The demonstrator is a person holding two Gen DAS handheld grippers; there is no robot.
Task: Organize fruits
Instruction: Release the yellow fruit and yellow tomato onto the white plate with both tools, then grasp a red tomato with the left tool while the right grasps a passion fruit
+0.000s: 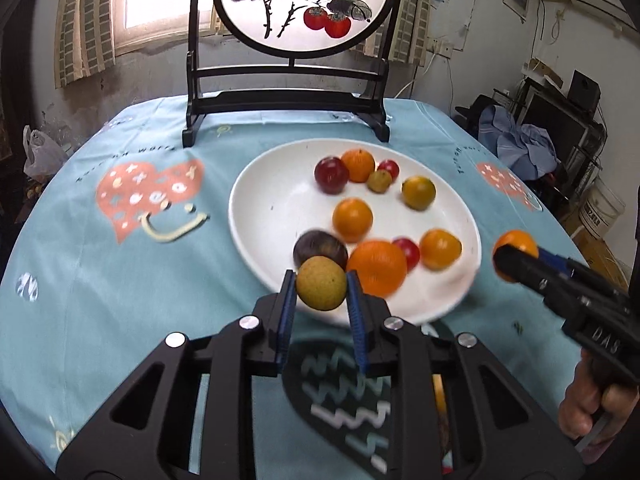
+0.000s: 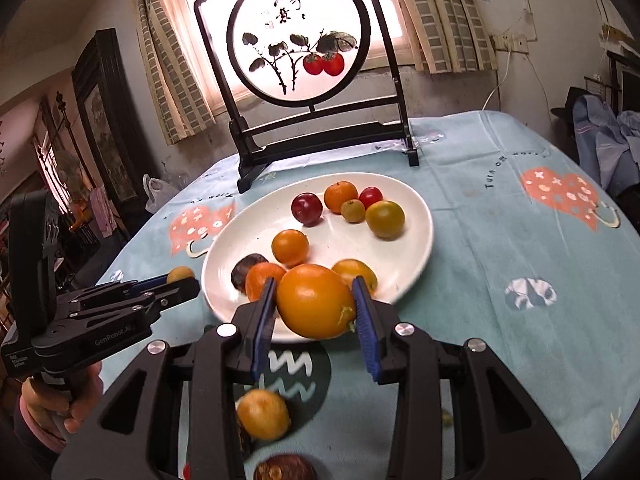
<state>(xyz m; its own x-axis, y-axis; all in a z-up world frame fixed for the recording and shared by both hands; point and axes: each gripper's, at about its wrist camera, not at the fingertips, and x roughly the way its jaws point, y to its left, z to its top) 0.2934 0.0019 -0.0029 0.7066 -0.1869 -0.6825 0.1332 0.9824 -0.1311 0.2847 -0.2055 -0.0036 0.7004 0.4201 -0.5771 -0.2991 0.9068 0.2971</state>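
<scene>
1. The left gripper (image 1: 321, 294) clamps a small, dull yellow-green fruit (image 1: 321, 289) between its blue ribbed pads; the fruit is round, with a matte, speckled skin. It hangs at the near rim of the plate (image 1: 256, 204), just over the edge.

2. The right gripper (image 2: 316, 312) holds a larger orange fruit (image 2: 316, 301), glossy and slightly oval, its long axis running crosswise between the pads, a small stem nub toward the right pad. It too sits at the plate's near rim. In the left view the same gripper looks to be off the plate's right side, so how far over the rim it stands is hard to fix.

3. The relation that counts: from both grippers the plate lies straight ahead and slightly below, so by my judgement each needs only a short push forward before letting go. The open white patch is on the plate's left half, nearer the left gripper.

4. The plate is smooth white ceramic, shallow and round. It already carries about ten fruits: glossy orange ones, two or three dark red ones, a brownish-purple one at the near rim, greenish-yellow ones at the far side.

5. Short of the plate, on the cloth (image 2: 500, 248), lie a yellow fruit (image 2: 263, 414) and a brown fruit (image 2: 282, 467), both below the right gripper.

6. The cloth is soft printed teal fabric; round fruit may roll on it.
</scene>
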